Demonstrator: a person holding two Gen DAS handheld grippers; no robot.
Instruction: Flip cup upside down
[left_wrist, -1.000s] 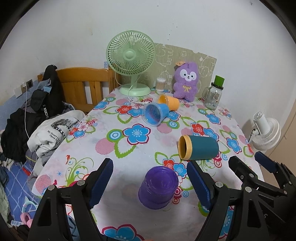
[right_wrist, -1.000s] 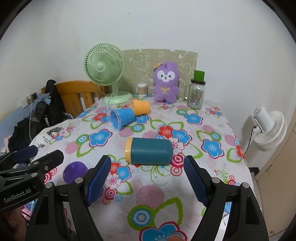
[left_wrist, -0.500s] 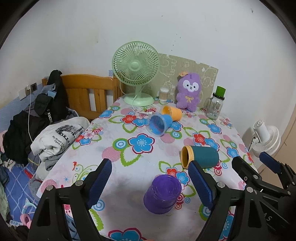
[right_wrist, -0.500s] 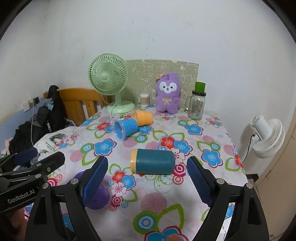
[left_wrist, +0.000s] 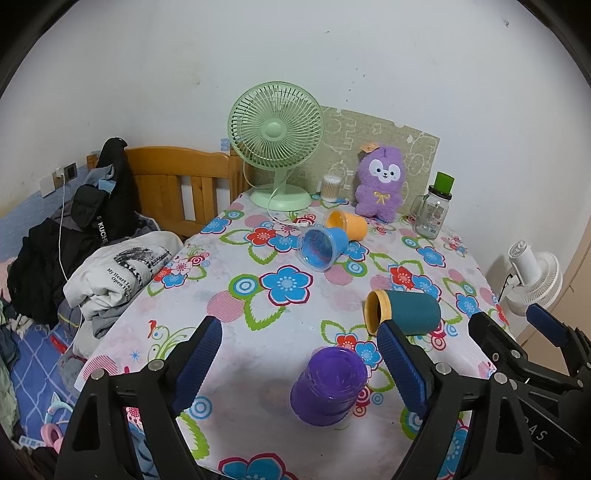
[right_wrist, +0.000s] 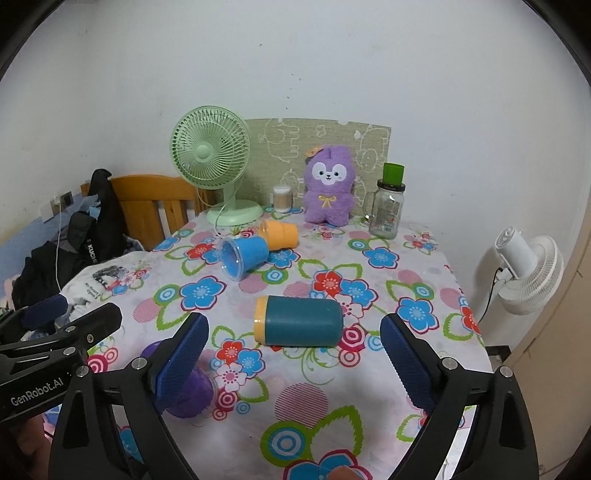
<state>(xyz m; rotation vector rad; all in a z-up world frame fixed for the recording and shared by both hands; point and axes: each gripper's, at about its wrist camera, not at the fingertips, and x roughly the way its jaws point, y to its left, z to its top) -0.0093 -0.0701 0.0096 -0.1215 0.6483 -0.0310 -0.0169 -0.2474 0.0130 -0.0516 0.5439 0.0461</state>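
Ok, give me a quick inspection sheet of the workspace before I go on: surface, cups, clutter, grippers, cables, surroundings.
Surface: floral tablecloth, flat.
Job's things: purple cup upside down; teal cup, blue cup and orange cup on their sides.
Clutter: green fan, plush toy, jar.
Grippers: left gripper open around the purple cup; right gripper open, empty.
Cables: fan cord on the cloth.
Surroundings: wooden bed frame, clothes pile, white fan.

Green fan (left_wrist: 276, 130), purple plush (left_wrist: 380, 183), glass jar (left_wrist: 431, 215) — along the wall.
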